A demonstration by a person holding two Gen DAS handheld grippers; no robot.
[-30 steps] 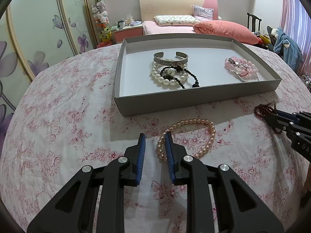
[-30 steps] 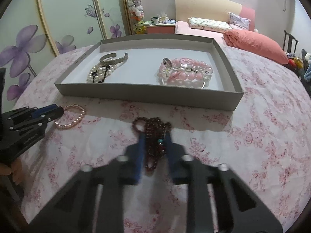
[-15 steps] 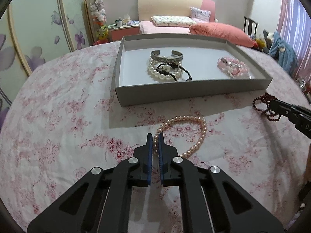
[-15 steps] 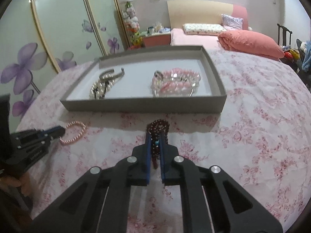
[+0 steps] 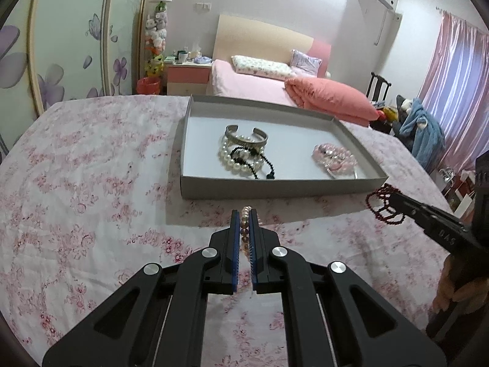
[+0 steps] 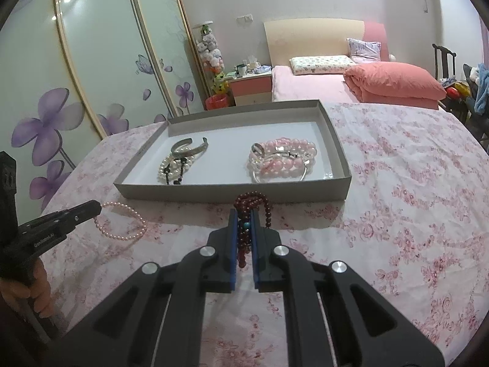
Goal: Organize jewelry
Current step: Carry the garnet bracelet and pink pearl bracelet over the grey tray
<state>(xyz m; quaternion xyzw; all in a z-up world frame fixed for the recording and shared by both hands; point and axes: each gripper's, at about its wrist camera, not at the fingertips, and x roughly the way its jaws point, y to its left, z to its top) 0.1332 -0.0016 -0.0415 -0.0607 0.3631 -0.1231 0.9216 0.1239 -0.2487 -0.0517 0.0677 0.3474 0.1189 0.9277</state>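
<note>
— What's behind the floral cloth?
— A bed with a patterned pillow and a folded coral quilt.
— And to the left?
— A pink nightstand, stacked plush toys, and wardrobe doors painted with purple flowers.

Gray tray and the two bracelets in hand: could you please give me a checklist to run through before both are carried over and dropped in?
1. Left hand-held gripper shut on the pink pearl bracelet: ok.
2. Right hand-held gripper shut on the dark red bead bracelet: ok.
3. Pearl bracelet fully off the floral cloth: cannot tell.
4. Gray tray has bare floor between the silver cuff pile and the pink bead bracelets: ok.
5. Near tray wall unobstructed: ok.
</note>
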